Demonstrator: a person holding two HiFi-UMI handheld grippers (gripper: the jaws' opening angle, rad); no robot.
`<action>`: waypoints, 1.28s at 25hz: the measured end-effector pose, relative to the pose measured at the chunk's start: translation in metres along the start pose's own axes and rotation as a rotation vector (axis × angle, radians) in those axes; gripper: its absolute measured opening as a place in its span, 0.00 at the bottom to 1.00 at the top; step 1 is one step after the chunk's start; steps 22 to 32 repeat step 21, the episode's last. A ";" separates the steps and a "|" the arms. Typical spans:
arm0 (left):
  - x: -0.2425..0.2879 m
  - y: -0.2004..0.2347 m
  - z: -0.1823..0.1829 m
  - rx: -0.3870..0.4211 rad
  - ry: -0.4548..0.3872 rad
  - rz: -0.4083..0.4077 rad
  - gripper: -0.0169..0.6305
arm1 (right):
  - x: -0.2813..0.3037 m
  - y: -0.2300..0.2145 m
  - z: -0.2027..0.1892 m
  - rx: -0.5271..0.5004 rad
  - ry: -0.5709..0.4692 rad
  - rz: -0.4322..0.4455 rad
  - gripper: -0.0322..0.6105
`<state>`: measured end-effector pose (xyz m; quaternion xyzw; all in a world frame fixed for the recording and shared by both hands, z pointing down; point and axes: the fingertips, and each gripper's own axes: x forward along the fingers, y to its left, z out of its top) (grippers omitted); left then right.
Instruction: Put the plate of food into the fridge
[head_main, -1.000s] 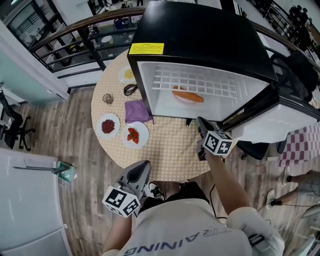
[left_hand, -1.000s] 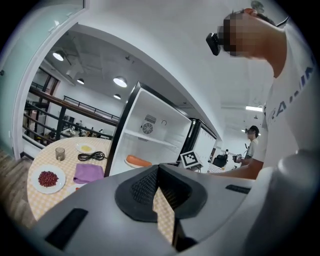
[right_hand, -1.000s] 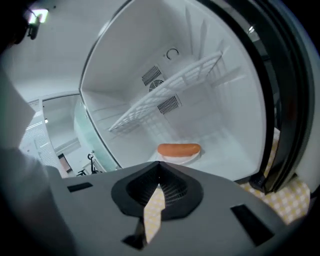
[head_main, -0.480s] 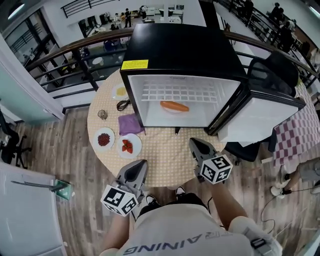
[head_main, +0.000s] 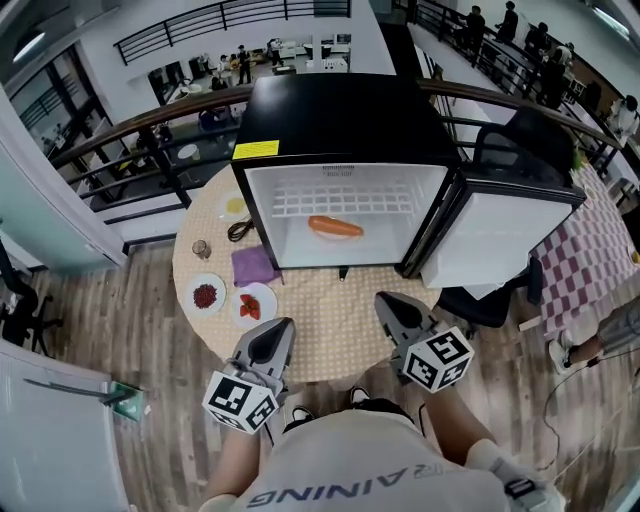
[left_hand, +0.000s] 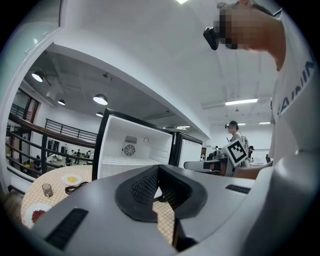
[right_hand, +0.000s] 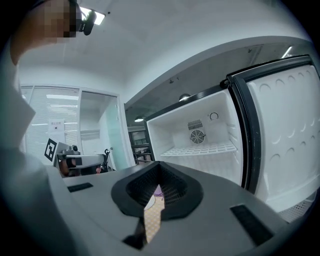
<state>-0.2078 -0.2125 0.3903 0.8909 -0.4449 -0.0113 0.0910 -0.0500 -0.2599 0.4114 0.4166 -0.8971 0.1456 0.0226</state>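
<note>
Nearest the person, the left claw (head_main: 281, 330) hangs over the near rim of the round surface (head_main: 330, 315), its jaws pressed together with nothing between them. The right claw (head_main: 386, 303) is level with it on the other side, likewise closed and empty. Both point toward the fridge (head_main: 340, 120). Between the claws and the fridge mouth is a bare stretch of checked cloth. To the left of that stretch sit a plate of red pieces (head_main: 251, 305) and a plate of dark red bits (head_main: 206, 296), with a purple cloth (head_main: 252, 265) just behind them against the fridge's left corner. Farther back on that side are a small glass (head_main: 202, 248), a black cable (head_main: 240, 230) and a plate with something yellow (head_main: 233, 206). The plate of food (head_main: 335, 227), holding a long orange piece, lies inside the fridge on its floor, beneath the white wire shelf (head_main: 345, 202) and well apart from both claws. The fridge door (head_main: 495, 235) stands swung open to the right, reaching out past the surface's edge. A railing (head_main: 140, 125) runs behind the fridge.
</note>
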 end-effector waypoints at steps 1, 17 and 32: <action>0.000 -0.001 0.001 0.002 -0.003 -0.001 0.04 | -0.001 0.001 0.002 0.003 -0.005 0.001 0.08; -0.006 -0.004 0.004 0.011 -0.008 -0.007 0.04 | -0.001 0.003 0.002 0.020 -0.008 -0.005 0.08; -0.005 -0.005 0.005 0.004 -0.011 -0.009 0.04 | -0.001 0.002 0.002 0.015 -0.004 -0.005 0.08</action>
